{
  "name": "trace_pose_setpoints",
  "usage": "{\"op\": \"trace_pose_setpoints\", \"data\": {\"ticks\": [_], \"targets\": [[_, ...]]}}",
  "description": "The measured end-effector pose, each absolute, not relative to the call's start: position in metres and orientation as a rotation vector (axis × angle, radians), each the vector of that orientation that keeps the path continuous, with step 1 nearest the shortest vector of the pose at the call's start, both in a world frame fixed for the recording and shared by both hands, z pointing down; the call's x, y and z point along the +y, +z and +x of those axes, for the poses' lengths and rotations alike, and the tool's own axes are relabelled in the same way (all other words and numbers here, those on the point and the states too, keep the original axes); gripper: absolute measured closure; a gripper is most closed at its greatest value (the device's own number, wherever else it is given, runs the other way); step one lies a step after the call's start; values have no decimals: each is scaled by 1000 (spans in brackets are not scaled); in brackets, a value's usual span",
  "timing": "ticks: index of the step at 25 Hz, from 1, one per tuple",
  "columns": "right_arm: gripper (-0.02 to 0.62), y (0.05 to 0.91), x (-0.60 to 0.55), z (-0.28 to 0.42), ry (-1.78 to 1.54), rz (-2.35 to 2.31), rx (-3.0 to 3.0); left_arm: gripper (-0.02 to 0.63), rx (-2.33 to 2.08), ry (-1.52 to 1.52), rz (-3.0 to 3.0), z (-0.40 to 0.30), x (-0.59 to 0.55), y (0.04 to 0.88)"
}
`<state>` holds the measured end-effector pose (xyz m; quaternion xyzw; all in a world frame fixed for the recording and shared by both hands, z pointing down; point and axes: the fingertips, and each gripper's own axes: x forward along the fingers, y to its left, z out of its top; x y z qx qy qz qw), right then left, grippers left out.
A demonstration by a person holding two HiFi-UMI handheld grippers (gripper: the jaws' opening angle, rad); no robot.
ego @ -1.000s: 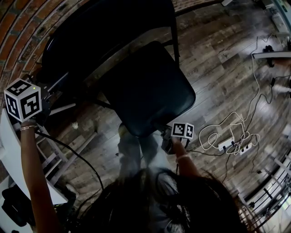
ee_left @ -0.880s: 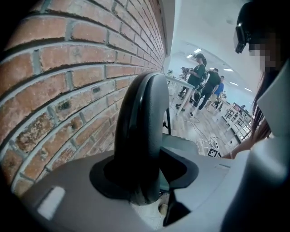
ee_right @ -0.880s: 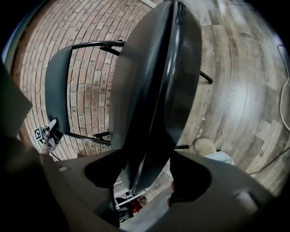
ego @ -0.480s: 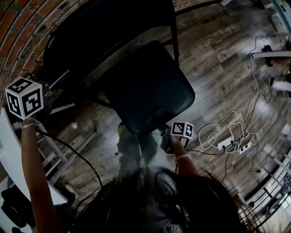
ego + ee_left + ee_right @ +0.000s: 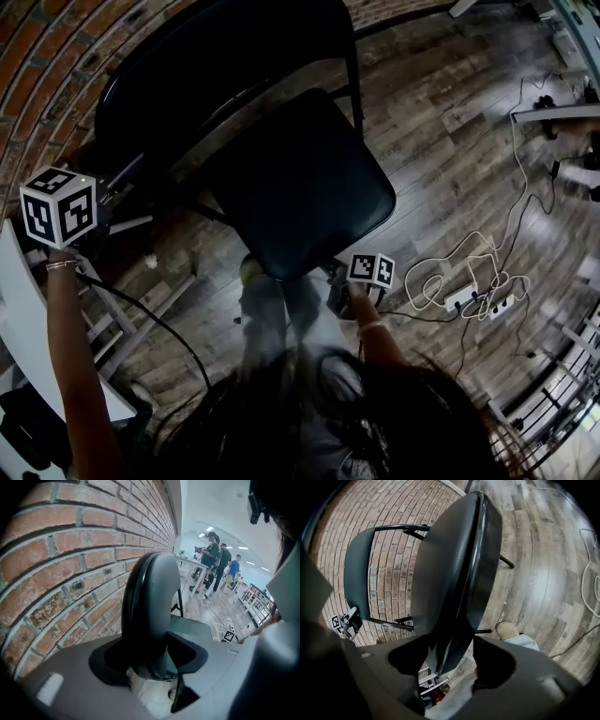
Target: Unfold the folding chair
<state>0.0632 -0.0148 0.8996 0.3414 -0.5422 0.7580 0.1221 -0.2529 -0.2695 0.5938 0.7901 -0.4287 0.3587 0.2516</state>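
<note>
The black folding chair stands against the brick wall, its seat tilted forward and its backrest behind it. My left gripper is at the backrest's left edge. In the left gripper view the rounded backrest edge sits between the jaws of the left gripper; they have just been opening and stand open around it. My right gripper is at the seat's front edge. The seat edge lies between the jaws of the right gripper, which have just been closing a little and stand open.
A brick wall runs behind the chair. A white power strip with looped cables lies on the wood floor to the right. A white rack stands at the left. People stand far off. My shoe is under the seat.
The left gripper's marker cube has shifted slightly right beside the backrest. The seat and the right gripper look unchanged.
</note>
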Motion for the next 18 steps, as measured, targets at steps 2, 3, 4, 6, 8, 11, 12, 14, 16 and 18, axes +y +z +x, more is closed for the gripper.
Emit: {"op": "trace_pose_setpoints", "data": {"ticks": [2, 3, 4, 6, 8, 11, 12, 14, 16, 18], "targets": [[305, 899, -13, 64, 2202, 993, -1577, 362, -1170, 987, 2130, -256, -263, 596], [307, 898, -12, 64, 2196, 991, -1575, 362, -1169, 996, 2117, -258, -259, 599], [311, 898, -12, 64, 2189, 987, -1574, 362, -1167, 1009, 2102, -261, -255, 603], [336, 896, -9, 64, 2164, 973, -1573, 362, -1165, 1036, 2067, -267, -244, 611], [383, 894, -4, 65, 2118, 948, -1580, 361, -1165, 1031, 2034, -273, -232, 618], [396, 888, 0, 63, 2067, 894, -1609, 364, -1165, 992, 1990, -278, -215, 623], [396, 886, 0, 63, 2064, 881, -1614, 364, -1167, 986, 1980, -279, -210, 624], [396, 883, 1, 61, 2062, 868, -1617, 364, -1168, 980, 1963, -279, -199, 627], [400, 881, 3, 60, 2049, 854, -1619, 364, -1165, 973, 1949, -279, -188, 630], [402, 879, 3, 57, 2027, 835, -1624, 364, -1159, 964, 1934, -279, -177, 633]]}}
